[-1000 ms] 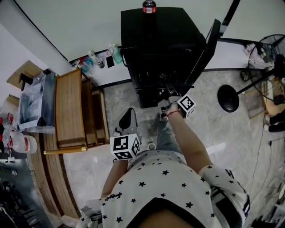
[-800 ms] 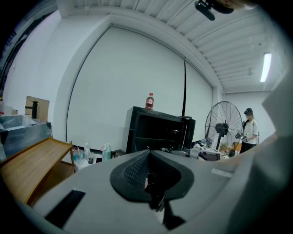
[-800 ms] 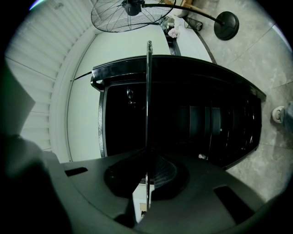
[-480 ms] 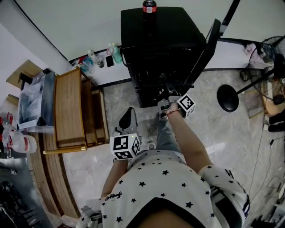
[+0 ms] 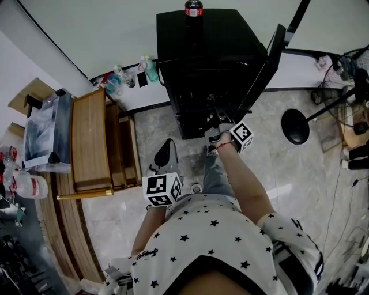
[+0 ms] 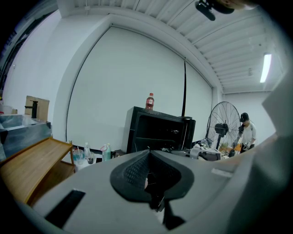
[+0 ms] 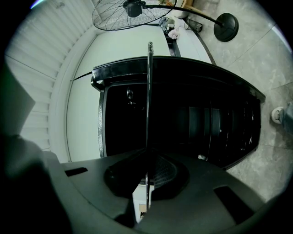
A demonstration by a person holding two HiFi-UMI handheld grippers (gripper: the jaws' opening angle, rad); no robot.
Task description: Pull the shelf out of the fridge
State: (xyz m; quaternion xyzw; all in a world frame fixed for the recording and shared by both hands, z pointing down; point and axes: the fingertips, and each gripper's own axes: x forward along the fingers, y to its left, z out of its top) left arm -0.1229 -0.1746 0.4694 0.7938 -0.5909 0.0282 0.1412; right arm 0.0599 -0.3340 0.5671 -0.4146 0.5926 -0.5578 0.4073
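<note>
– Black fridge [image 5: 207, 52], door [image 5: 266, 63] swung open, bottle [image 5: 193, 8] on top. Which step is in hand?

– Extraction, at its start. The right gripper [image 7: 147, 176] is at the cabinet opening with its jaws closed almost fully on the thin front edge of the shelf [image 7: 149, 100], which runs edge-on between the pads. The shelf itself sits inside the dark cabinet, apparently not yet drawn out. The left gripper [image 6: 151, 180] hangs back near the person's body, well apart from the fridge, with its jaws together and nothing between them.

– Next move?

– In my judgement, a straight pull toward the person, level with the runners. Tilting is likely to jam the shelf, and so thin an edge could slip from the pads.

– Change against the frames of the last second?

– None at the fridge. Both grippers and the shelf edge stand where they were, so the pull has apparently not begun.
</note>
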